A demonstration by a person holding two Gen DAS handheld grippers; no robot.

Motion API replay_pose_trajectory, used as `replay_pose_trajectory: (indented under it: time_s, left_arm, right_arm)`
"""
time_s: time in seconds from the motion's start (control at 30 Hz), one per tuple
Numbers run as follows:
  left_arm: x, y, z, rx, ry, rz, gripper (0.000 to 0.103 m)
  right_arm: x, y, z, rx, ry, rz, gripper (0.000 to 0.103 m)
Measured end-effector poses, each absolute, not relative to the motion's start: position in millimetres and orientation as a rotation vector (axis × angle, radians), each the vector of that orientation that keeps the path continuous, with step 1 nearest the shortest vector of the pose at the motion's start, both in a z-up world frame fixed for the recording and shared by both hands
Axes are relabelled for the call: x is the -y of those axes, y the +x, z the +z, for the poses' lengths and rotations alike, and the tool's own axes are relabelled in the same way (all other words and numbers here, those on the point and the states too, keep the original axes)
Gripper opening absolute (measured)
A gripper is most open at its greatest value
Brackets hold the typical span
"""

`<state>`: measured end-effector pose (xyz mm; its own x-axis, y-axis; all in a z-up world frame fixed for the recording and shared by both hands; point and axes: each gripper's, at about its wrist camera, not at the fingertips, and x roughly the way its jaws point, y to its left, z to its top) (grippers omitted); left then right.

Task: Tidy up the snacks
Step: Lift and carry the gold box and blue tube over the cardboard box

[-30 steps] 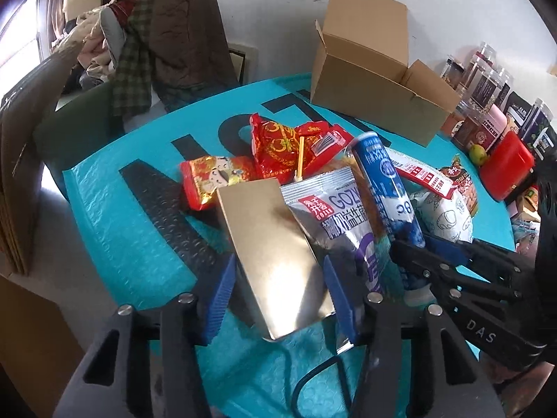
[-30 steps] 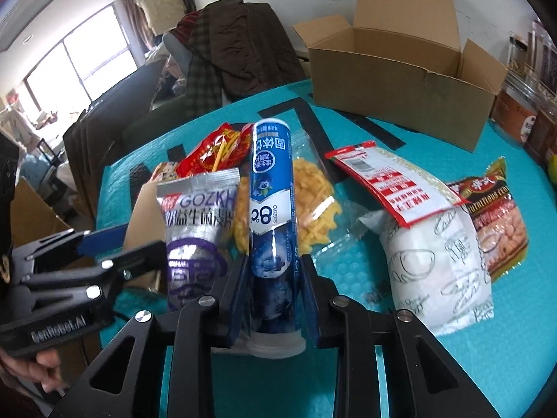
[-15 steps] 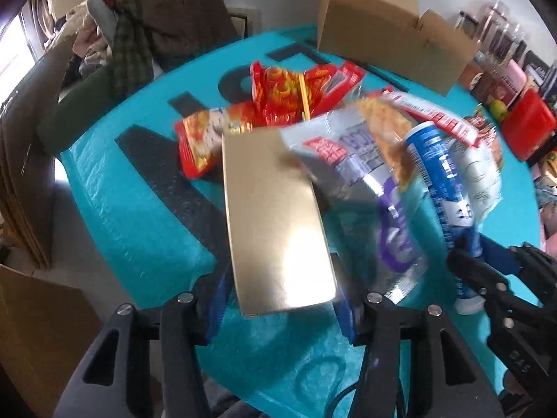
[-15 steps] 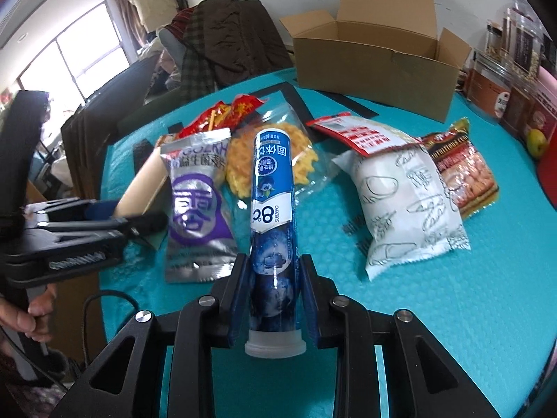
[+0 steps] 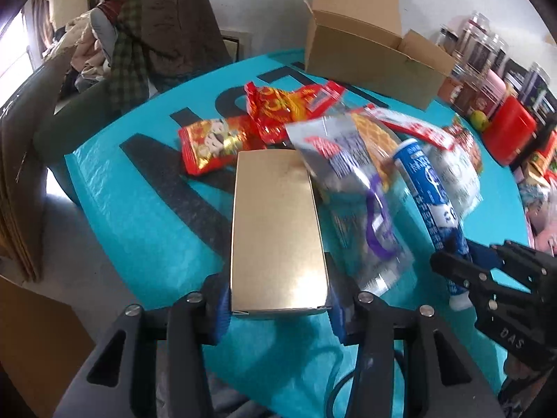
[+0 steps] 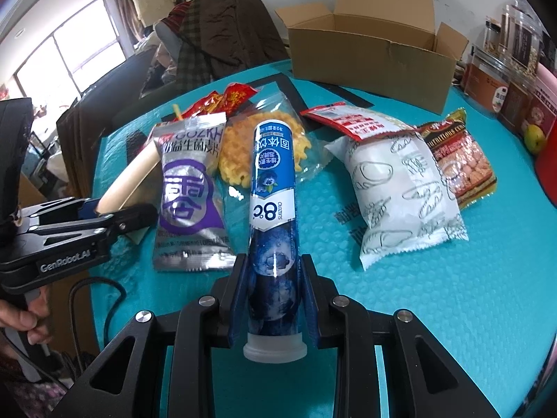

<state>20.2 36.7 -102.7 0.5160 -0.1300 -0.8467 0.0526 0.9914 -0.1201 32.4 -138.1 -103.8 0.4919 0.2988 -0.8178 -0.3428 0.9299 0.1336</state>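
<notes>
Light: daylight flooded in from blown-out windows [image 6: 69,52] at left.
Glare: a bright sheen sat on the gold box [image 5: 278,230] and silver pouch [image 6: 189,191].
Blur: the left wrist view was smeared around the snack packets.
Edges: fisheye bending curved the table [image 6: 435,296], with dark vignetted corners.

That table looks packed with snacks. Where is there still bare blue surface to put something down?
Bare teal table lies near the camera, right of the blue tube and below the white bag. Another open stretch sits left of the gold box, below the red packet. The middle is crowded with overlapping snacks, up toward the cardboard box.
</notes>
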Motion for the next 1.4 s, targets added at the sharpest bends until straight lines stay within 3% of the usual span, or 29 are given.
replay_pose_trajectory:
  time_s: [0.53,0.63,0.87,1.4]
  left_arm:
    - [-20.3,20.2,-112.6,-1.033,0.023,-0.097,0.047]
    - [-25.9,21.2,-113.0,-1.002,-0.019,-0.115,0.047]
    - [-38.7,18.2,-108.2,-0.995,-0.102,-0.117,0.043]
    - [-39.6,6.7,-44.0,-0.850,-0.096,-0.171,0.043]
  right_arm:
    - [140.1,21.6,-109.6,-1.038,-0.099,0.375,0.030]
    - [140.0,24.6,-110.2,-1.028,-0.087,0.372,0.033]
    - [143.6,23.6,-106.5,-0.981,-0.070,0.371,0.028]
    - [132.8,18.4,-49.2,-0.860,-0.070,0.458,0.028]
